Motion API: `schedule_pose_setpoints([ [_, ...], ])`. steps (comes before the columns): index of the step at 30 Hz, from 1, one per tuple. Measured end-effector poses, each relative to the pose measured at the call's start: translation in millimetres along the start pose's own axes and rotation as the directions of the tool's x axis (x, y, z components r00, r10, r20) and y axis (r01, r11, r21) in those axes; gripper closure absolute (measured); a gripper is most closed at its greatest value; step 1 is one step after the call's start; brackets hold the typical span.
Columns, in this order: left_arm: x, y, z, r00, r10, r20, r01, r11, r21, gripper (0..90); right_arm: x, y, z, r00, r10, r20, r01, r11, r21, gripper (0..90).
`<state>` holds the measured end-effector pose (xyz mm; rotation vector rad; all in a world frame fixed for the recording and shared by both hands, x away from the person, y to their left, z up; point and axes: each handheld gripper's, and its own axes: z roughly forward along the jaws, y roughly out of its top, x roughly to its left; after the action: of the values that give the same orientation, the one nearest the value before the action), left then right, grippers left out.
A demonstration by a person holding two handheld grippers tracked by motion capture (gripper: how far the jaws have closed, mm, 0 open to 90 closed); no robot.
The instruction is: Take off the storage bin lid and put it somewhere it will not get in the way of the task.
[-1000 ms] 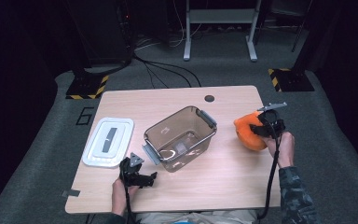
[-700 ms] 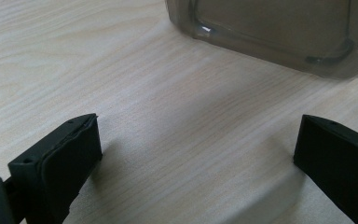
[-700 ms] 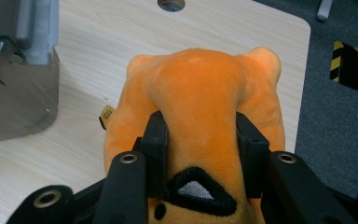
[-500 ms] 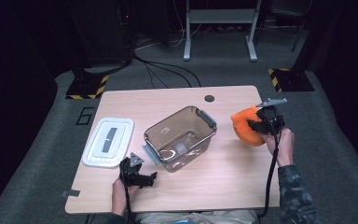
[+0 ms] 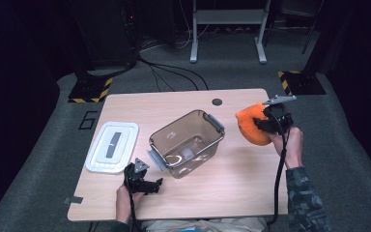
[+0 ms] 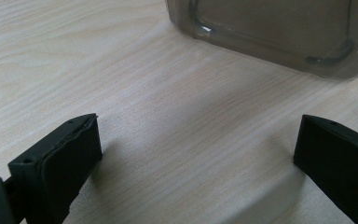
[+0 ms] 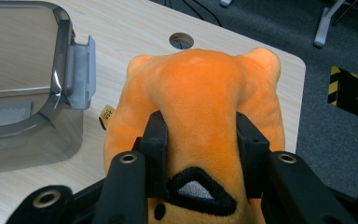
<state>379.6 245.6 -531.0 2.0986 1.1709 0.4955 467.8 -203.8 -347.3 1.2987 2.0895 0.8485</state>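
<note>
An orange plush toy (image 5: 250,126) (image 7: 200,98) hangs above the table's right side, with my right gripper (image 5: 264,123) (image 7: 199,140) shut on it; both jaws press into its soft body. A clear plastic bin (image 5: 187,142) with grey latch handles stands open in the middle of the table, its near rim (image 7: 63,74) just left of the toy in the right gripper view. My left gripper (image 5: 147,184) (image 6: 198,154) rests low on the table near the front edge, open, with bare wood between its jaws and the bin's base (image 6: 279,32) ahead of it.
A white lid (image 5: 112,146) lies flat on the table's left part. A round cable hole (image 5: 217,102) (image 7: 182,40) sits near the far edge. Beyond the wooden table (image 5: 251,193) are grey carpet, cables and stand bases with yellow-black tape (image 5: 297,79).
My right gripper has lifted the orange plush toy up off the table and carried it slightly toward the bin. The left gripper has stayed put.
</note>
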Motion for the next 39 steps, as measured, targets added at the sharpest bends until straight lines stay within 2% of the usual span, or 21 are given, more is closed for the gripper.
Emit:
schedule_pose_setpoints([
  [27,0.0,0.1,-0.1,1.0,-0.001,0.001,0.001,1.0,0.001,0.5,17.9,38.0,-15.9,0.9981,-0.061,-0.007,0.061,0.996,-0.059,62.5],
  [39,0.0,0.1,-0.1,1.0,-0.001,0.001,0.001,1.0,0.001,0.5,25.2,48.6,-20.0,0.9974,-0.069,-0.022,0.067,0.994,-0.087,62.4],
])
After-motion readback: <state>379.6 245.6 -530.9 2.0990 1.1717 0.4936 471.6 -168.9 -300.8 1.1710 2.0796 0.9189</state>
